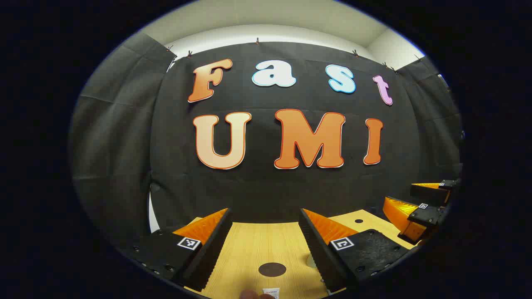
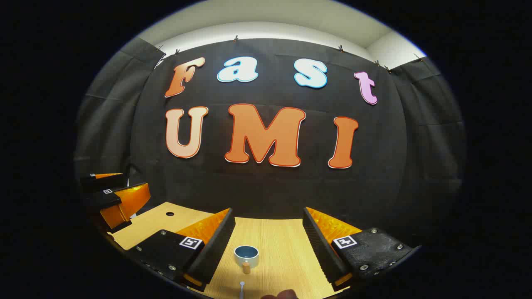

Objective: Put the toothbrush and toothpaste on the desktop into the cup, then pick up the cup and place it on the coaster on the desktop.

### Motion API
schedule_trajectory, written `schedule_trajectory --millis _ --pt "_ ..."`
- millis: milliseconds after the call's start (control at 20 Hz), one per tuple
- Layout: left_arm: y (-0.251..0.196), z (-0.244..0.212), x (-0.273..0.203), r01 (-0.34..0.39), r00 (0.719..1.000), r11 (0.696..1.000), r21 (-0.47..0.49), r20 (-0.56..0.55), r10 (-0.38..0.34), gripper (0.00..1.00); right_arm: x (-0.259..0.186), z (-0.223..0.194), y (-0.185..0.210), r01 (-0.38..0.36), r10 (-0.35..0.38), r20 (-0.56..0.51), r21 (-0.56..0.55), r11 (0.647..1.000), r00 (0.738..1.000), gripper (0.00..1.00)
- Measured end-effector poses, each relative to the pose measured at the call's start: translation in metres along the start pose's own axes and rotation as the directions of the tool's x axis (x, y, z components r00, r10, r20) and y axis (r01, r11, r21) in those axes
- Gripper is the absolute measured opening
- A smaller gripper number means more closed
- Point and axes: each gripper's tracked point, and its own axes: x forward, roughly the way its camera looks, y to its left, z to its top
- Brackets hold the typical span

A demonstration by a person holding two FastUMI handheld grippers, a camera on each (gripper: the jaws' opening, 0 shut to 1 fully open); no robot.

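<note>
While our left gripper [image 1: 266, 245] stands wide open and holds nothing, we see in the left gripper view the dark round coaster [image 1: 272, 269] on the wooden desktop [image 1: 253, 249] between its fingers. In the right gripper view our right gripper [image 2: 268, 245], likewise wide open and holding nothing, frames the cup [image 2: 246, 254], with the toothbrush [image 2: 242, 287] just nearer to us. The toothpaste [image 1: 271, 292] lies at the bottom edge of the left gripper view, nearer than the coaster.

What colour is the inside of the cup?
Blue inside the cup, best seen in the right gripper view.
</note>
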Motion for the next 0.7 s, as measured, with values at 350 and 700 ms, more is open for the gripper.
schedule_trajectory --millis 350,700 --pt "0.0 0.0064 0.0061 -0.03 1.0 0.999 0.012 0.01 0.03 0.97 0.0071 -0.0021 -0.0014 -0.01 0.01 -0.001 0.01 1.0 1.0 0.99" --pt "-0.0015 0.0111 0.0023 -0.039 0.999 0.999 0.017 0.019 0.038 0.97 0.0061 0.0015 0.0017 -0.019 0.019 0.004 0.017 1.0 1.0 0.99"
